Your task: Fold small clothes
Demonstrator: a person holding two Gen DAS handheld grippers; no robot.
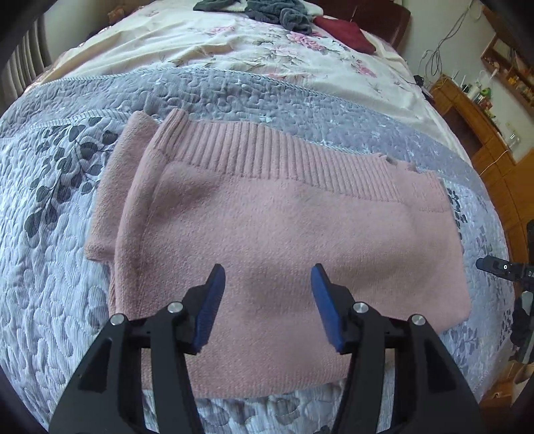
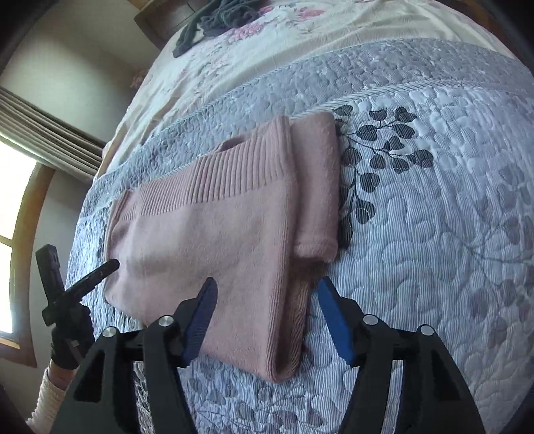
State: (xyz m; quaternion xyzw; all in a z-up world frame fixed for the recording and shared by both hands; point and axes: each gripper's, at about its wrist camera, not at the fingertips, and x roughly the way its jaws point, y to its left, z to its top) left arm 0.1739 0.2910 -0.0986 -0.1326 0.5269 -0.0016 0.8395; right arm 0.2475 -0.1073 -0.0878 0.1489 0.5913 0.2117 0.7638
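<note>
Blue pads of the left gripper (image 1: 267, 277) are nearest in the left wrist view, and they stand wide apart with nothing between them, above the near part of the pink sweater (image 1: 267, 240). The right gripper (image 2: 265, 290) has its pads spread as well; they hang over the near right edge of the same sweater (image 2: 213, 247) and hold nothing.

The sweater lies folded on a grey quilted bedspread (image 1: 50, 300). Its ribbed band (image 1: 273, 157) runs along the far side, and one sleeve (image 1: 113, 187) lies folded flat along the left edge, partly under the body of the garment. The top surface is free, and no other thing lies on it.

At the far end of the bed, well apart from the sweater, there is a pile of dark grey clothes (image 1: 267, 13) and just beside it a dark red cloth (image 1: 347, 33). They rest on a cream sheet with pink flowers (image 1: 233, 43), which begins where the grey bedspread ends.

On the right of the bed stands a wooden cabinet (image 1: 480, 133) with small items on top, too small to identify. In the right wrist view a window with a wooden frame (image 2: 20, 233) and a pleated curtain (image 2: 43, 130) are at the left. In that view a gloved hand (image 2: 71, 344) with a pale ribbed cuff holds the left tool at the left side.
</note>
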